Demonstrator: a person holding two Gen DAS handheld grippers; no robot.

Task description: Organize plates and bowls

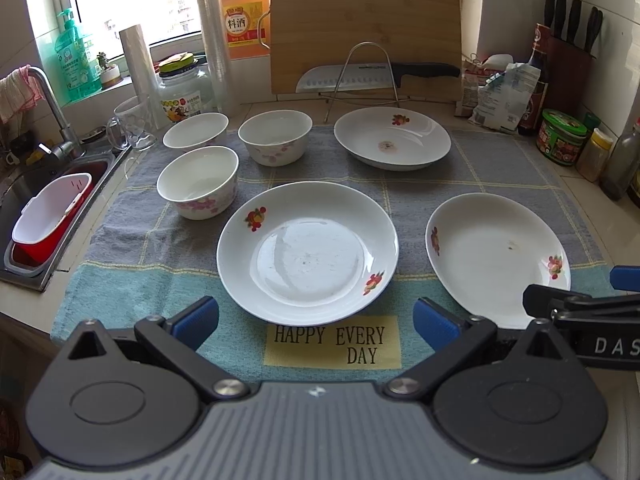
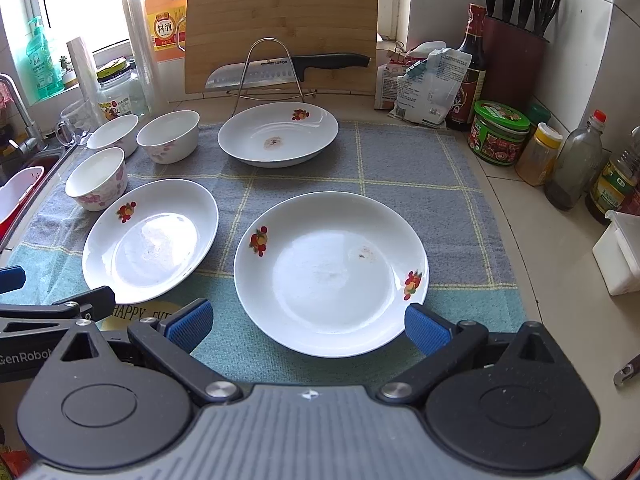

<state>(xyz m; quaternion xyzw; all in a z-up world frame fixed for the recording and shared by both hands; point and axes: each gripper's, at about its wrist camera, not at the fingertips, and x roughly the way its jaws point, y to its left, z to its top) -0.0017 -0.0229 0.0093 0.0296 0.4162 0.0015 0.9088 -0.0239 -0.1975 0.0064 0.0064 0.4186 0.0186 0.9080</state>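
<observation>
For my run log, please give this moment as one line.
left gripper: open, empty | right gripper: open, empty | plates: three, unstacked | bowls: three, unstacked | towel: under all

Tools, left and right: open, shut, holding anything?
Left tool: open, empty, just short of the middle plate.
Right tool: open, empty, at the right plate.

In the left wrist view, the right gripper (image 1: 624, 280) is cut off by the right edge of the frame, so its jaws' spacing cannot be told, and it hides the near rim of the right plate (image 1: 496, 256). In the right wrist view, the left gripper (image 2: 24, 280) is cropped at the left edge, covering the towel's lettering (image 2: 140, 312). The sink (image 1: 24, 184) runs off the frame's left.
</observation>
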